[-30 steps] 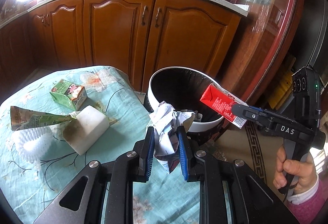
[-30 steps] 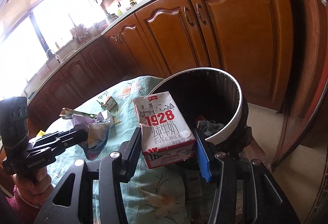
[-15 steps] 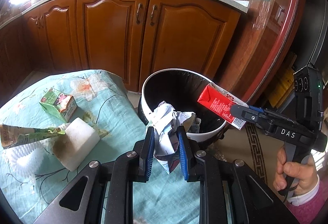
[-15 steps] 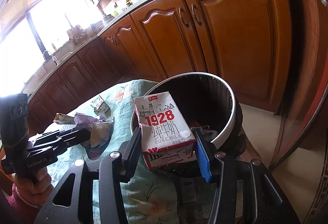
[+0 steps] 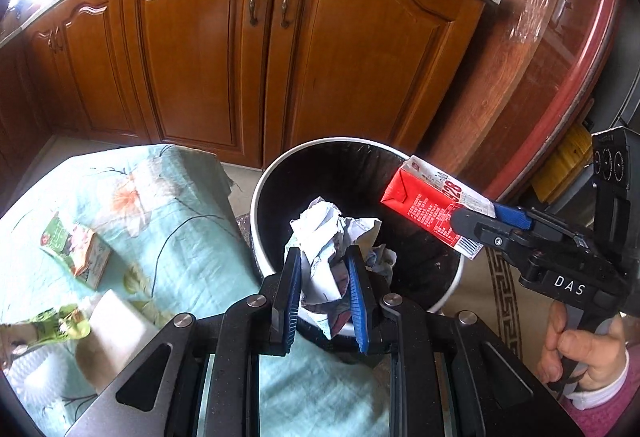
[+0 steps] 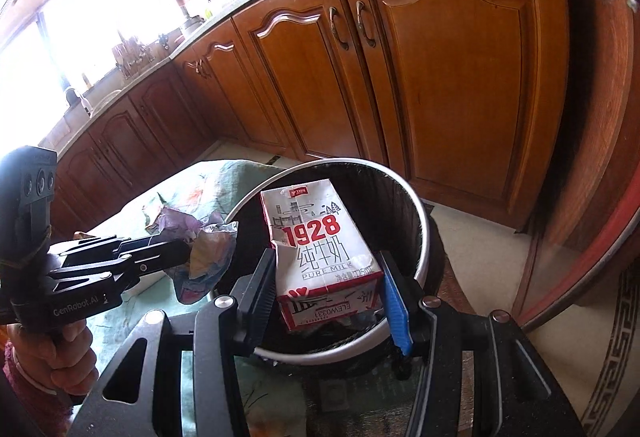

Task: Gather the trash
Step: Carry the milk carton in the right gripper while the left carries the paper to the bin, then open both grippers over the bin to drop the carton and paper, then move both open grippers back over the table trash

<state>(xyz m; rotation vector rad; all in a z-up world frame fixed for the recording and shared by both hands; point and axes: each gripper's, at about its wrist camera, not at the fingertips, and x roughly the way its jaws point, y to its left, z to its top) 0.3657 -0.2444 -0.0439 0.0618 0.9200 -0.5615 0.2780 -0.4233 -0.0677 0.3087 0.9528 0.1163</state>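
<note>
Over the bin (image 5: 256, 213), both loads are poised for the drop; the left gripper (image 5: 325, 291) pinches crumpled paper (image 5: 324, 233) above the near rim; the right gripper (image 6: 326, 293) clamps a milk carton (image 6: 320, 249) over the opening; next, both jaws must open.

Both cams ride on the grippers, looking forward along the fingers and tilted down. The left wrist one sits close above the trash bin (image 5: 448, 289), with the wooden cabinets (image 5: 280, 57) at 12 o'clock and the cloth-covered desk (image 5: 168, 205) around 9. The right wrist one hangs just as close over the same trash bin (image 6: 424, 233), cabinets (image 6: 440, 77) toward 1 o'clock. Each view catches the other gripper: the right gripper (image 5: 476, 215) at 3 o'clock, the left gripper (image 6: 188, 253) at 9. Bin, cabinets and desk edge are shared.
</note>
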